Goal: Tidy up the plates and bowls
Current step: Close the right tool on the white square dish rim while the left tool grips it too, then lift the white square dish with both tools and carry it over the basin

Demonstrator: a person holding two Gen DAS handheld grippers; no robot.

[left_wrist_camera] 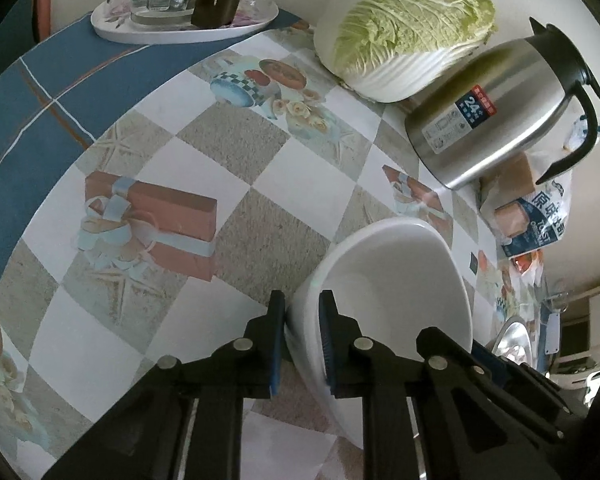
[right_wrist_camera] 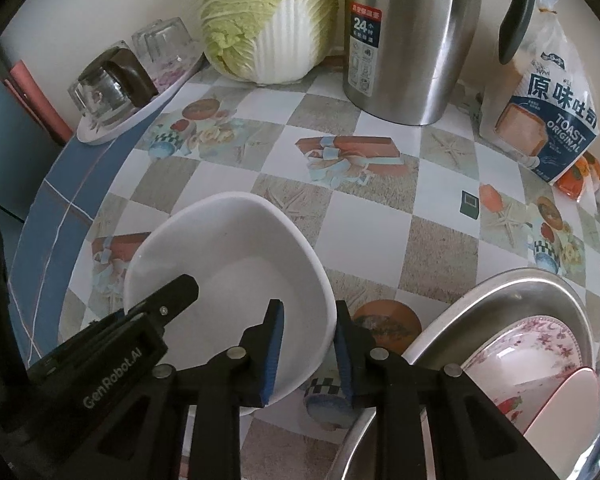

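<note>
A white bowl (left_wrist_camera: 392,280) (right_wrist_camera: 236,256) is held over the checked tablecloth. My left gripper (left_wrist_camera: 303,340) is shut on the bowl's left rim, one pad inside and one outside. My right gripper (right_wrist_camera: 308,354) straddles the bowl's right rim with one pad inside and one outside; a gap shows at the outer pad. The left gripper also shows in the right wrist view (right_wrist_camera: 168,300) at the bowl's left rim. A metal basin (right_wrist_camera: 532,292) at the lower right holds a floral bowl (right_wrist_camera: 532,352) and a pink plate (right_wrist_camera: 564,412).
A napa cabbage (right_wrist_camera: 268,20), a steel thermos jug (right_wrist_camera: 412,40) and a toast bag (right_wrist_camera: 548,120) stand along the back wall. A white tray with upturned glasses (right_wrist_camera: 132,80) sits at the back left. The blue table border (left_wrist_camera: 60,92) marks the left edge.
</note>
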